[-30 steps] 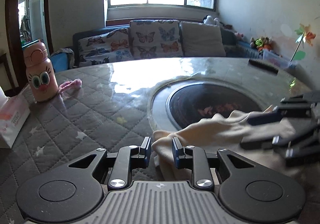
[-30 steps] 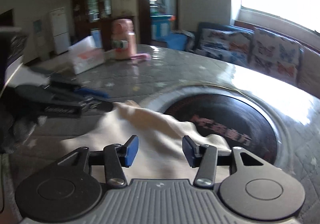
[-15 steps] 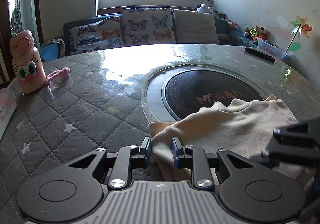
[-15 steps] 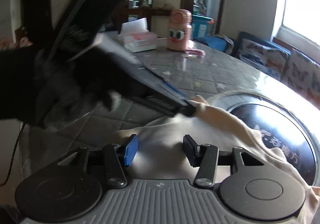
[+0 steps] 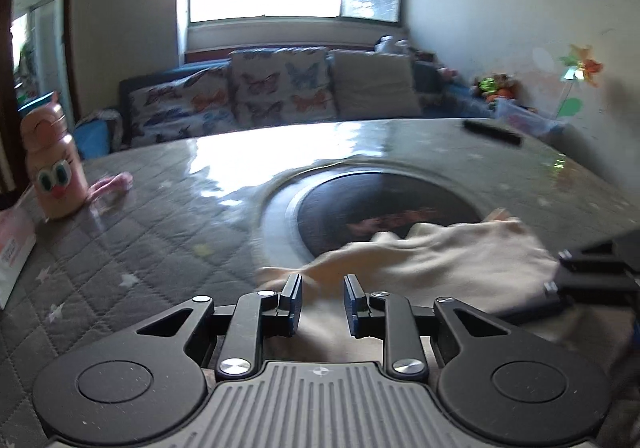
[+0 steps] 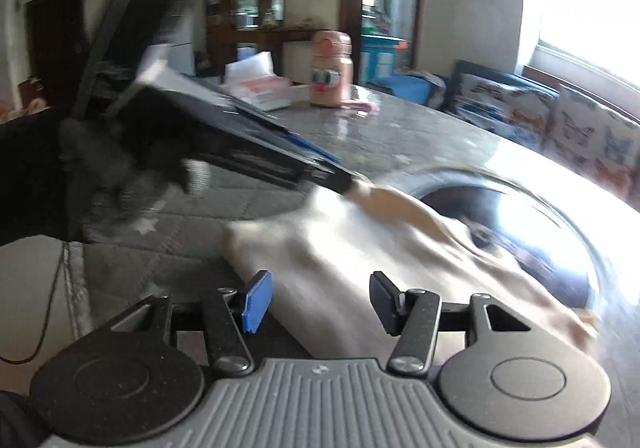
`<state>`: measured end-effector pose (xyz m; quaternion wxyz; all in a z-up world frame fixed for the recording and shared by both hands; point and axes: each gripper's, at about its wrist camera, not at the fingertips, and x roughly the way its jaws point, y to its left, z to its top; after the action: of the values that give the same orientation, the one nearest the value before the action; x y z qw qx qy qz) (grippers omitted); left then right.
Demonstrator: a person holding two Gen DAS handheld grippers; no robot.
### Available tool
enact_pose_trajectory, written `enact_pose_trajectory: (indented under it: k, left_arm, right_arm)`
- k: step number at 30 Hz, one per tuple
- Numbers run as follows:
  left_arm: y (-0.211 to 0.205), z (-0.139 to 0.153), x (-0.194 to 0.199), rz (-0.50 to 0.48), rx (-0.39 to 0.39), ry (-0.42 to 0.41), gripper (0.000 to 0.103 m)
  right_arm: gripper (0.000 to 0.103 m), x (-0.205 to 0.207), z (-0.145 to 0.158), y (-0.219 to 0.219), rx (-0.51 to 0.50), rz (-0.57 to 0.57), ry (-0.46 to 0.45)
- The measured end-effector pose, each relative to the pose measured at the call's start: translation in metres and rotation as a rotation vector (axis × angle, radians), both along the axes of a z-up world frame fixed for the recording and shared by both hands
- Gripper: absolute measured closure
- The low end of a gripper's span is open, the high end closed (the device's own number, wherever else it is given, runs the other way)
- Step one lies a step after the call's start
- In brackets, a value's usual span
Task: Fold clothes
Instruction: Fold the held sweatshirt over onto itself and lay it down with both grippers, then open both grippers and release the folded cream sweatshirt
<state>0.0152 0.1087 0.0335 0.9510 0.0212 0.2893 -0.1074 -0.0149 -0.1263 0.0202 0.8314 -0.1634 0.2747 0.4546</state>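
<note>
Since half a second ago my left gripper [image 5: 321,302] has lifted and tipped back: the round table [image 5: 168,216] sits lower in its view, the window fills more of the top, and everything is smeared with motion. Its jaws look a little wider apart than before, though cream cloth lies between and ahead of them. In the right wrist view the left tool's tip [image 6: 344,182] meets a raised corner of the garment [image 6: 360,244]; whether that corner is pinched or just draped there, I cannot tell through the blur. My right gripper [image 6: 318,302] has its jaws spread wide with nothing clamped, and the cloth passes under and between them. It has slid sideways, so the garment's near edge now shows ahead of its left finger [image 6: 256,306].

The cream garment [image 5: 432,252] lies just ahead of both tools, spilling onto the dark round inset [image 5: 384,204] beyond.

I judge it light, soft and limp. It will sag and bunch wherever it is unsupported, and it may slide on the glossy tabletop. I would take it at a corner or hem edge, one per tool, pinching a single layer.

The pink bottle [image 5: 54,168] stands well off to my left tool's left.
</note>
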Motion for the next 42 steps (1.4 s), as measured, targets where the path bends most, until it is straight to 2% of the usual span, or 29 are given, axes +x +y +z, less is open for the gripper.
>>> enact_pose_trajectory:
  k: [3,6,10,15,22,28,34,42]
  left_arm:
    - [-0.013,-0.005,-0.008,-0.044,0.004,0.008,0.077]
    - [-0.019,-0.014,-0.013,-0.054,0.04,0.021,0.077]
    - [-0.016,-0.025,-0.016,-0.036,0.032,0.057,0.077]
    - [-0.013,-0.025,-0.017,-0.026,0.015,0.059,0.077]
    - [-0.014,-0.024,-0.018,-0.02,0.013,0.059,0.076]
    - [-0.009,-0.024,-0.02,-0.014,0.001,0.063,0.073]
    - [-0.004,-0.015,-0.018,0.004,-0.032,0.047,0.073]
    - [0.007,-0.021,-0.001,0.065,-0.031,0.073,0.073]
  right_arm:
    - [0.047,0.002,0.0,-0.025,0.002,-0.076,0.016]
    - [0.047,0.005,-0.001,-0.044,0.006,-0.138,0.039]
    - [0.046,0.003,-0.008,-0.079,-0.002,-0.209,0.086]
    - [0.046,0.0,-0.014,-0.106,0.02,-0.255,0.127]
    - [0.046,0.009,0.005,-0.099,0.073,-0.232,0.068]
    - [0.046,0.036,-0.014,-0.089,0.059,-0.262,0.134]
    - [0.045,0.04,-0.002,-0.091,0.066,-0.247,0.102]
    - [0.045,0.09,-0.013,-0.081,0.076,-0.331,0.128]
